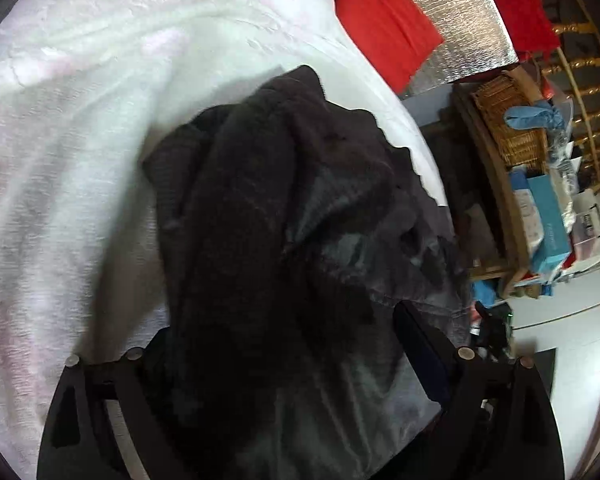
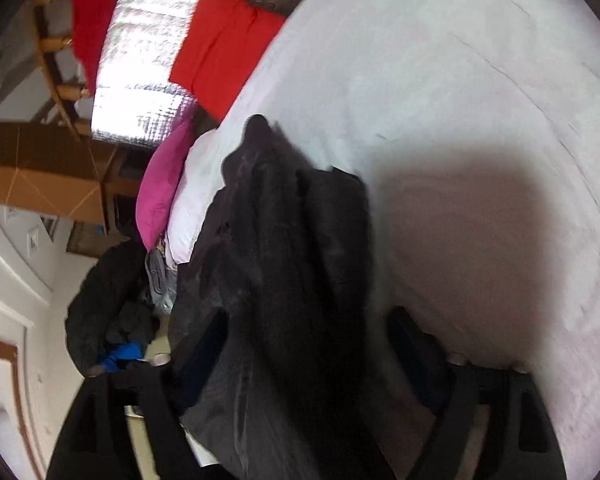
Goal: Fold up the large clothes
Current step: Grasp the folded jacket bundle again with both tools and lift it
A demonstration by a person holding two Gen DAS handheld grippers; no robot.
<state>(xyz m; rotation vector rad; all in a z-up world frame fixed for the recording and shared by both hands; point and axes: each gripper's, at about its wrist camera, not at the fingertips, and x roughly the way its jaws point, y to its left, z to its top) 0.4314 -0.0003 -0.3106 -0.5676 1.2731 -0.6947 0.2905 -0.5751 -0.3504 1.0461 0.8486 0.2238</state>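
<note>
the white bedcover (image 1: pixel 80 168) filled most of both views, and over it hung the dark garment (image 1: pixel 268 216), bunched and twisted, not lying flat. it ran back between the fingers of the left gripper (image 1: pixel 284 360), which looked to be pinching a thick wad of it, and likewise through the right gripper (image 2: pixel 300 360), also clamped on a bundle of the cloth. the chief risk, as i judged it, was that such thick, uneven bunches would slip from the fingers when the garment was spread, or that it would land creased. its right edge hung near the side of the bed, by the wicker basket (image 1: pixel 512 128), so it could slide off. the red cushion (image 2: pixel 224 44) and pink pillow (image 2: pixel 160 192) lay far off.
</note>
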